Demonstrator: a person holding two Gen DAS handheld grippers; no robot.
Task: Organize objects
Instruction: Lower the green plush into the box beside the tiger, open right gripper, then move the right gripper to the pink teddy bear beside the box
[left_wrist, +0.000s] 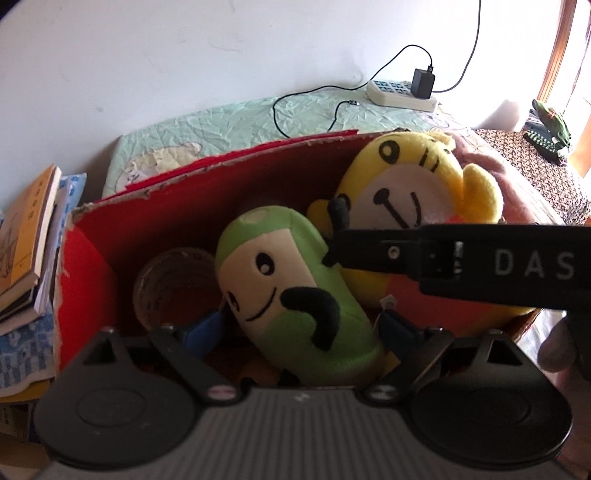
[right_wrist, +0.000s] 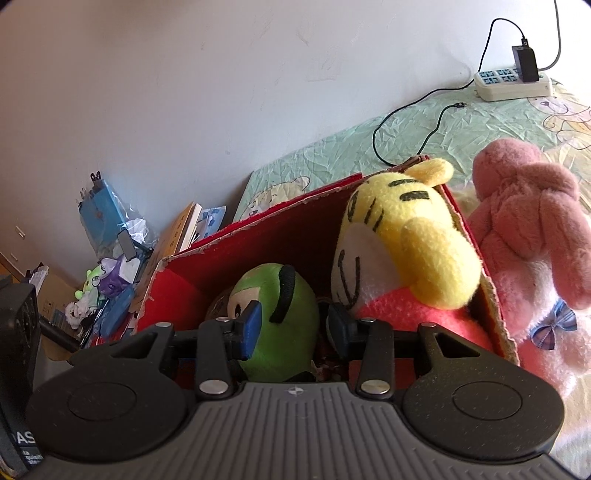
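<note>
A green plush (left_wrist: 295, 295) with a smiling face leans upright inside a red cardboard box (left_wrist: 207, 206). Against its right side rests a yellow striped plush (left_wrist: 417, 184). My left gripper (left_wrist: 301, 326) is open wide; its blue pads (left_wrist: 207, 328) stand clear on either side of the green plush. My right gripper (right_wrist: 295, 325) reaches in from the right, its jaws partly apart in front of the green plush (right_wrist: 280, 325). One pad (right_wrist: 253, 325) overlaps the plush and a dark gap shows beside the other. The yellow plush (right_wrist: 413, 251) lies just right of it.
A round brown ball-like object (left_wrist: 173, 284) sits in the box's left corner. A pink plush (right_wrist: 528, 229) lies outside the box's right wall. Books (left_wrist: 29, 240) are stacked to the left. A power strip with charger and cable (left_wrist: 402, 92) lies on the green sheet by the wall.
</note>
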